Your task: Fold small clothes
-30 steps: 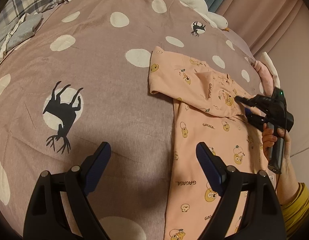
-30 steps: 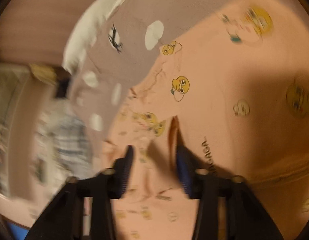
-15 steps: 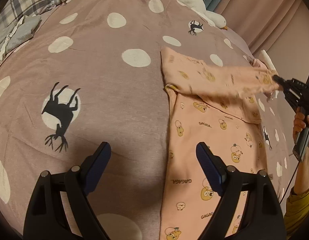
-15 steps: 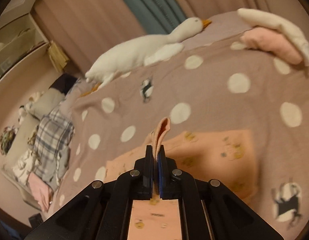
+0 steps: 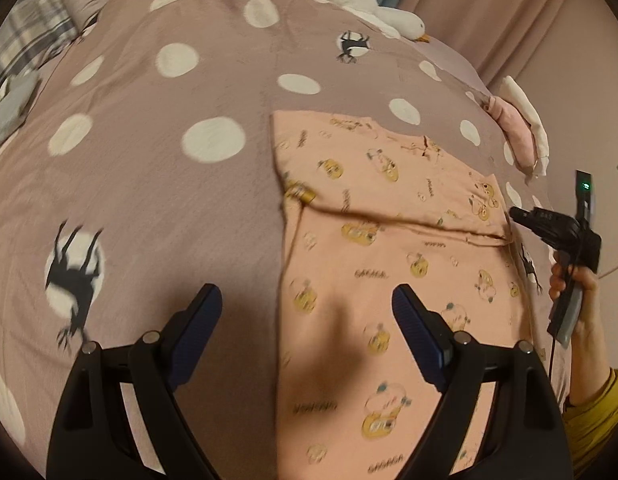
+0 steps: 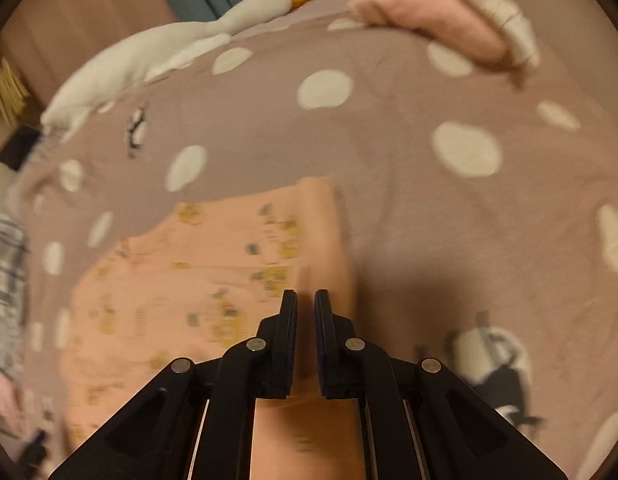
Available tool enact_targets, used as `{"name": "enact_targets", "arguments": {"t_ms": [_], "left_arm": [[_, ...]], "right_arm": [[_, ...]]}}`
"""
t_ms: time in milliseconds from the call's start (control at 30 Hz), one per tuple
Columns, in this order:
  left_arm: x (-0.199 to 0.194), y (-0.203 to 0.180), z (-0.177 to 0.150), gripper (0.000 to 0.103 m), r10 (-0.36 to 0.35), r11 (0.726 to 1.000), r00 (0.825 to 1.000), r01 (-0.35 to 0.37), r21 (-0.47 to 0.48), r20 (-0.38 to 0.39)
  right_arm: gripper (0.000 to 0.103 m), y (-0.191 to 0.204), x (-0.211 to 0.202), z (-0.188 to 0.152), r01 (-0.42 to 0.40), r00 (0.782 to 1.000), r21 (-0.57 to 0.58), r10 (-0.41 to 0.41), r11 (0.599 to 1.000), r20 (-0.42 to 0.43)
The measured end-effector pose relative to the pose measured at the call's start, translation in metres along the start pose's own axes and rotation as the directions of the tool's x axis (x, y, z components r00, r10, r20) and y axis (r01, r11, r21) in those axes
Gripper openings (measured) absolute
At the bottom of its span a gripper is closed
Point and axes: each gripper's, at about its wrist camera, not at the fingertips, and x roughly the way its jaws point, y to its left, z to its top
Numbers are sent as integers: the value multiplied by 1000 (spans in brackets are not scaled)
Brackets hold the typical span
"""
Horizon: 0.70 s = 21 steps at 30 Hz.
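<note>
A small peach garment (image 5: 373, 264) printed with yellow bears lies flat on the bed, its top part folded across itself. It also shows in the right wrist view (image 6: 213, 276). My left gripper (image 5: 307, 320) is open and empty, hovering above the garment's left edge. My right gripper (image 6: 306, 304) has its jaws a narrow gap apart with no cloth between them, just above the garment's right edge. It shows in the left wrist view (image 5: 517, 214) at the fold's right end.
The mauve bedspread (image 5: 169, 184) has white dots and deer prints. A white goose plush (image 6: 157, 52) lies at the far edge. Folded pink and white clothes (image 6: 441, 20) sit at the far right. Plaid and grey cloth (image 5: 13, 76) lies at the left.
My right gripper pulled the sleeve across the garment to the right, laid it down and let go; its jaws opened slightly. My left gripper moved closer over the garment.
</note>
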Motion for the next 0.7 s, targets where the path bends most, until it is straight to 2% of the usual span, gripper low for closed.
{"name": "enact_targets", "arguments": {"t_ms": [67,133,167,233,300,367,533,700], "left_arm": [[9,-7,13,86,-20,1000,1000,20,6,6],[18,-14,29,86,-41,999,999,41,7,23],[21,-16,35,84,-53,999,998,52,8,30],[32,-24,47,71,-68,998,997,68,1,45],[49,-28,58,51,-76,997,996,77,-9,35],[65,-28,65,42,-67,997,998,67,-27,13],[105,-21,59,41,-27,999,994,24,-28,-107],[102,-25,57,42,-8,1000,994,9,9,-106]], "right_arm": [[6,1,-11,0,2,999,-19,-1,1000,50],[6,0,-21,0,-98,991,-38,101,994,83],[6,3,-22,0,-156,985,-46,160,987,71],[6,8,-17,-3,-217,975,-70,219,974,31],[6,15,-7,-8,-211,977,-95,212,973,1],[6,18,5,-15,-209,978,-109,206,972,-36],[6,18,23,-31,-169,984,-150,158,974,-86],[6,14,21,-32,-182,981,-131,171,975,-89]]}}
